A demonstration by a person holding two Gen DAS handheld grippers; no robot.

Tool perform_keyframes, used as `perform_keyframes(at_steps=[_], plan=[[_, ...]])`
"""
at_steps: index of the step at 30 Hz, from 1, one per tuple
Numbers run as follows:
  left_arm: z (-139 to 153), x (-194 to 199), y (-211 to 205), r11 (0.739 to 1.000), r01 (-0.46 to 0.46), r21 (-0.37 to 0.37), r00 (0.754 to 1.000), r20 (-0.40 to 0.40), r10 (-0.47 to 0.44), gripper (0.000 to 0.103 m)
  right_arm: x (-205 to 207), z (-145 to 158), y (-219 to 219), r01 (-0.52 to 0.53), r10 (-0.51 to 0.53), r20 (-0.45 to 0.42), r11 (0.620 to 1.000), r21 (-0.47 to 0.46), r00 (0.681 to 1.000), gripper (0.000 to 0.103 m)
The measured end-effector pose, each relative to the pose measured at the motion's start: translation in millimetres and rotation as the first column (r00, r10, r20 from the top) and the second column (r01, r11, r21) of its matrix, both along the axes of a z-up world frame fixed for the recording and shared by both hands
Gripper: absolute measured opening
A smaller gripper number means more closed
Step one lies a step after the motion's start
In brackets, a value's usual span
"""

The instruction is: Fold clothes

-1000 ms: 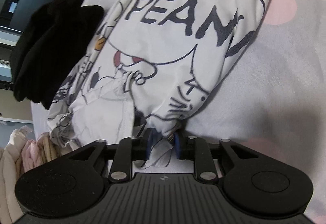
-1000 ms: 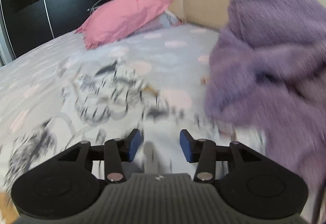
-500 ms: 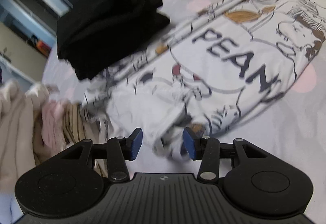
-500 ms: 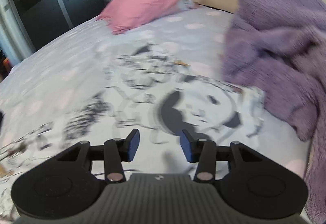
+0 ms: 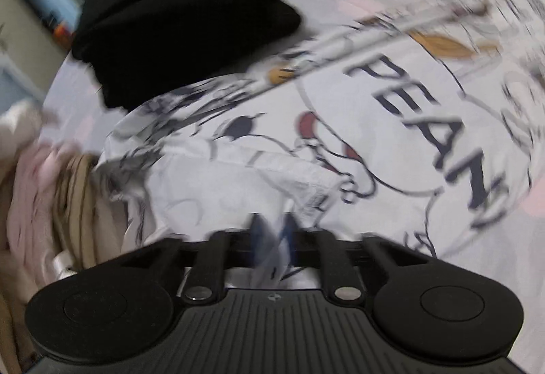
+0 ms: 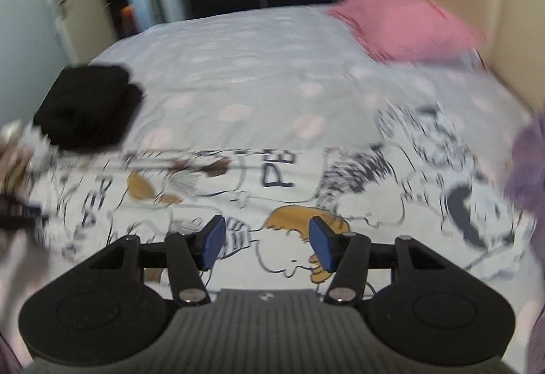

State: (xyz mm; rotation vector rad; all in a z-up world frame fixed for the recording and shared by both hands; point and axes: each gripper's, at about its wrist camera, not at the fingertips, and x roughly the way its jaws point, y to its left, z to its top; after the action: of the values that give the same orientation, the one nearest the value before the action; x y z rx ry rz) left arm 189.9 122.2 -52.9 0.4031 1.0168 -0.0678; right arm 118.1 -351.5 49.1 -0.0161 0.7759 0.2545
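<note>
A white cartoon-print garment (image 5: 357, 142) with "PEAN" lettering lies spread on the bed; it also shows in the right wrist view (image 6: 272, 190). My left gripper (image 5: 272, 231) is shut on a fold of its near edge; the view is blurred. My right gripper (image 6: 265, 244) is open and empty, just above the garment's middle, touching nothing.
A folded black garment (image 5: 184, 16) lies beyond the white one, also seen at left in the right wrist view (image 6: 85, 105). Pink and beige clothes (image 5: 41, 190) are piled at left. A purple fleece (image 6: 528, 169) sits at right, a pink pillow (image 6: 402, 23) by the headboard.
My left gripper let go of the garment, opened, then shut again on its near edge. My right gripper stayed open and swung left, away from the purple fleece, over the garment.
</note>
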Motion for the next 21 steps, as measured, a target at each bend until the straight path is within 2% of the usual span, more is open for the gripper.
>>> perform_keyframes(at_steps=[2,4,7,8,11,13,14,15,16,19,20,21], plan=[[10,0,13,0.997,-0.083,-0.003,0.996,0.015,0.083,0.001,-6,0,4,-0.002,0.002,-0.002,1.000,0.009,1.000,0.058],[15,-3,24,0.989,-0.149,0.011,0.989,0.027,0.148,0.001,-3,-5,0,0.030,-0.029,-0.046,0.999,0.016,0.999,0.058],[17,-13,28,0.982,-0.172,0.075,0.984,0.053,0.168,0.001,6,-16,-11,0.104,-0.104,-0.106,0.995,-0.001,0.989,0.058],[18,-16,27,0.985,-0.163,0.054,0.986,0.050,0.160,0.001,9,-20,-15,0.124,-0.124,-0.112,0.992,-0.013,0.986,0.058],[27,-31,11,0.999,-0.053,0.009,0.997,0.062,0.053,0.002,21,-31,-23,0.140,-0.141,-0.158,0.990,-0.016,0.977,0.058],[30,-45,-12,0.997,0.067,0.035,0.994,0.084,-0.070,0.005,26,-37,-20,0.095,-0.100,-0.194,0.995,-0.034,0.976,0.058],[30,-52,-22,0.992,0.121,0.045,0.988,0.091,-0.125,0.012,29,-41,-18,0.061,-0.070,-0.207,0.997,-0.052,0.976,0.058],[28,-59,-31,0.983,0.172,0.062,0.980,0.094,-0.177,0.020,29,-45,-15,0.026,-0.045,-0.206,0.995,-0.093,0.978,0.059],[24,-65,-42,0.972,0.220,0.087,0.970,0.091,-0.227,0.022,29,-49,-11,-0.008,-0.020,-0.203,0.991,-0.135,0.979,0.060],[4,-78,-70,0.919,0.347,0.187,0.931,0.053,-0.362,0.024,29,-69,-17,-0.084,0.020,-0.228,0.957,-0.277,0.973,0.060],[-4,-83,-77,0.899,0.379,0.219,0.918,0.034,-0.396,0.024,29,-78,-26,-0.073,-0.006,-0.250,0.949,-0.308,0.968,0.060],[-13,-88,-82,0.878,0.409,0.249,0.905,0.013,-0.425,0.024,31,-83,-45,-0.010,-0.067,-0.269,0.961,-0.277,0.961,0.060]])
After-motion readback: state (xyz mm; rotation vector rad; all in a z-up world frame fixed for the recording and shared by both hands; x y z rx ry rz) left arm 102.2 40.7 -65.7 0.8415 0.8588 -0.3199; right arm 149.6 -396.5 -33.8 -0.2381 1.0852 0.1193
